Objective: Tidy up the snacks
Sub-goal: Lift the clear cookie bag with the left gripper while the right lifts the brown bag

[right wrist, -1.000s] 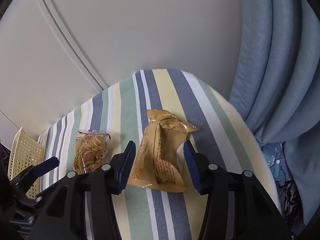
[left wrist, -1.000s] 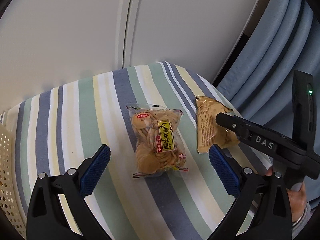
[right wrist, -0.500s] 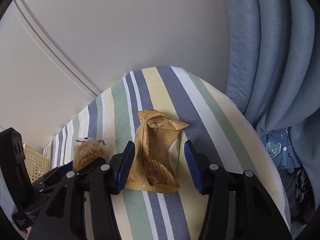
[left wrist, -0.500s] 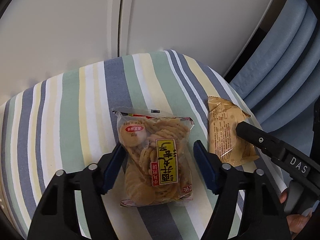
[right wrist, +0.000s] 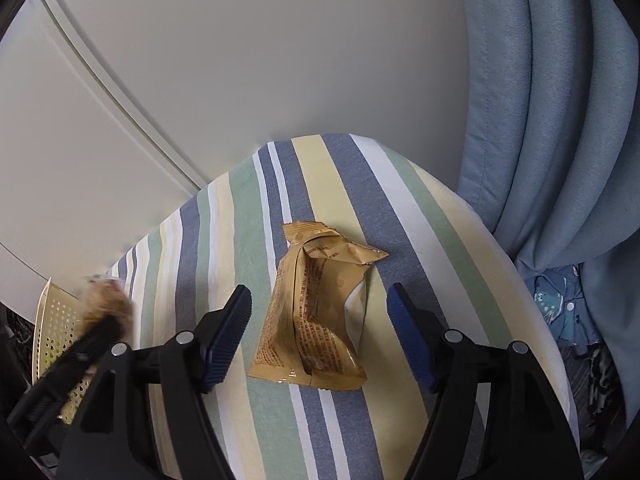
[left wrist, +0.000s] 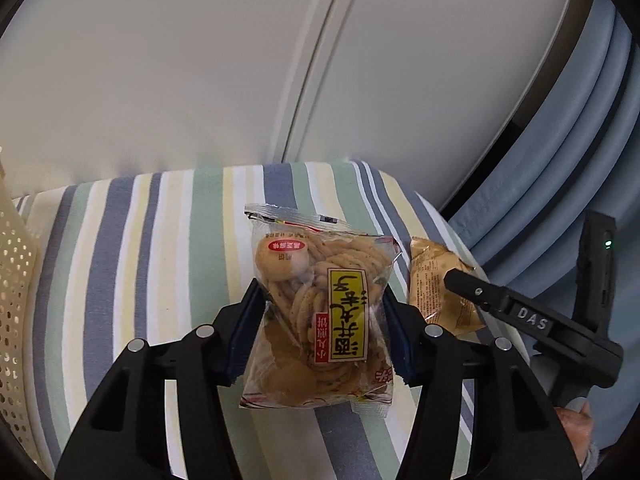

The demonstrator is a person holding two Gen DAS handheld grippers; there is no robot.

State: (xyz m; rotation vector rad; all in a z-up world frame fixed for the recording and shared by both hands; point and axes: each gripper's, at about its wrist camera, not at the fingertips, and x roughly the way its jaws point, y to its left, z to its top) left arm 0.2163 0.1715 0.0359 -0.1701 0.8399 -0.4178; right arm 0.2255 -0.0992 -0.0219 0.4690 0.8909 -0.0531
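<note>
Right wrist: cracker bag (right wrist: pixel 105 303) blurred, L tongs (left wrist: pixel 320 330) clamped; R tongs (right wrist: pixel 319 322) apart.

cloth (left wrist: pixel 132 264): blue-green-yellow-white stripes | biscuit bag (left wrist: pixel 320 316): clear, yellow label | packet (right wrist: pixel 316 316): tan | basket (left wrist: pixel 14 280): cream, perforated

left tool (left wrist: pixel 320 320) now clamping cracker bag (left wrist: pixel 320 320), right tool (right wrist: pixel 320 336) spread wider

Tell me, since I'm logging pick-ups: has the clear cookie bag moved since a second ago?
Yes. The clear cookie bag, gripped by the left claw, has lifted off the striped cloth, toward the perforated basket.
</note>
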